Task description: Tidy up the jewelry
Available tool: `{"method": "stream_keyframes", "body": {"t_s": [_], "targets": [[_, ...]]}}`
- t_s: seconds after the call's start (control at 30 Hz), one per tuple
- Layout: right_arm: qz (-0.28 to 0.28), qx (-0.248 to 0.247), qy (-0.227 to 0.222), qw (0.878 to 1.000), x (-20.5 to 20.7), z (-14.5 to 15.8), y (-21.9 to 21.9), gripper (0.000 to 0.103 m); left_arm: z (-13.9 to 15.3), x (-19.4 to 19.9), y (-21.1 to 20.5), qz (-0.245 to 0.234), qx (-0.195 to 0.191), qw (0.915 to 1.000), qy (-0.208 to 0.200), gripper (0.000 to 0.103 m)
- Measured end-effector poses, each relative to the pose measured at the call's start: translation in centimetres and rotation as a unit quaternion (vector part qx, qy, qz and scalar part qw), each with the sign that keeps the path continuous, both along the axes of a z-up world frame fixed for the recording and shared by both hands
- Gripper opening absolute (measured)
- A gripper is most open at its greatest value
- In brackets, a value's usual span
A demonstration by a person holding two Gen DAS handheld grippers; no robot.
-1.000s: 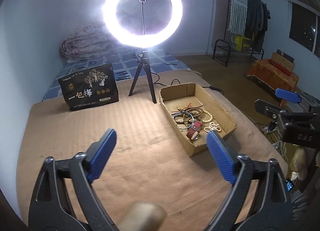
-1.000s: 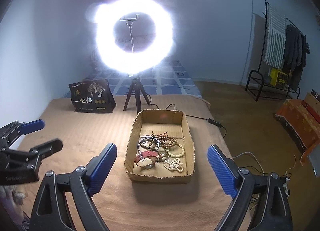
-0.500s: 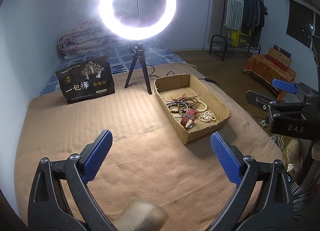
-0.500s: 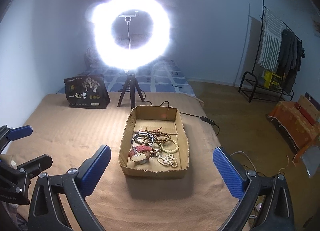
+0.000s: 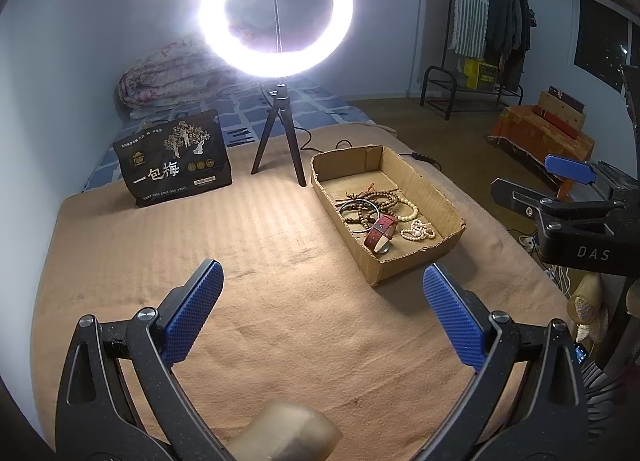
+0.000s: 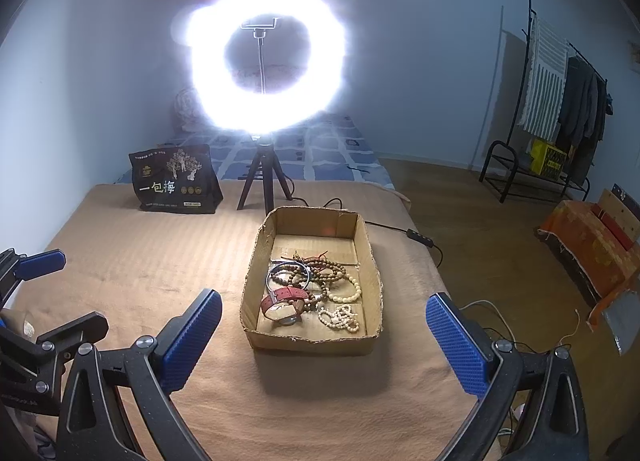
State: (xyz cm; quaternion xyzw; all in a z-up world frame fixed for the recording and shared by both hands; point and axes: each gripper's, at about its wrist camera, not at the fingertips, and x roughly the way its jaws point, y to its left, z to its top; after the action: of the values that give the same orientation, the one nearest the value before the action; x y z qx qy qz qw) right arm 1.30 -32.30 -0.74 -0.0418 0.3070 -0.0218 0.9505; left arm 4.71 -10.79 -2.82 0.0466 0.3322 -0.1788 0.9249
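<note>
Jewelry lies heaped in an open cardboard box that sits on a bed under a tan blanket, toward the bed's right side as the left wrist camera sees it. Behind the box a lit ring light stands on a small black tripod, and left of the tripod a black bag with white characters stands upright. In the box, dark wooden bead bracelets are tangled with a thin metal bangle; a red-strapped watch lies at the near end, a cream bead bracelet just right of it and a small knot of white beads nearest the front wall. The left tongs hover above bare blanket with jaws spread wide and nothing between them. The right tongs hang just short of the box's near wall, jaws likewise spread wide and empty, the box seen between the blue pads.
</note>
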Motion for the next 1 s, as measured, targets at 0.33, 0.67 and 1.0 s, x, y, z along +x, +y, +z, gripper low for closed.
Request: {"method": "stream_keyframes", "body": {"t_s": [0.33,0.67,1.0], "targets": [[-0.002,0.000,0.003,1.000,0.23,-0.16,-0.11,0.103,-0.06,-0.06,-0.01,-0.002,0.000,1.0000,0.000,0.102],[-0.002,0.000,0.003,1.000,0.19,-0.14,-0.12,0.103,-0.10,-0.23,-0.38,-0.007,0.005,1.0000,-0.001,0.102],[-0.003,0.001,0.004,1.000,0.14,-0.17,-0.10,0.103,-0.16,-0.40,-0.54,-0.013,0.007,0.9999,-0.003,0.102]]}}
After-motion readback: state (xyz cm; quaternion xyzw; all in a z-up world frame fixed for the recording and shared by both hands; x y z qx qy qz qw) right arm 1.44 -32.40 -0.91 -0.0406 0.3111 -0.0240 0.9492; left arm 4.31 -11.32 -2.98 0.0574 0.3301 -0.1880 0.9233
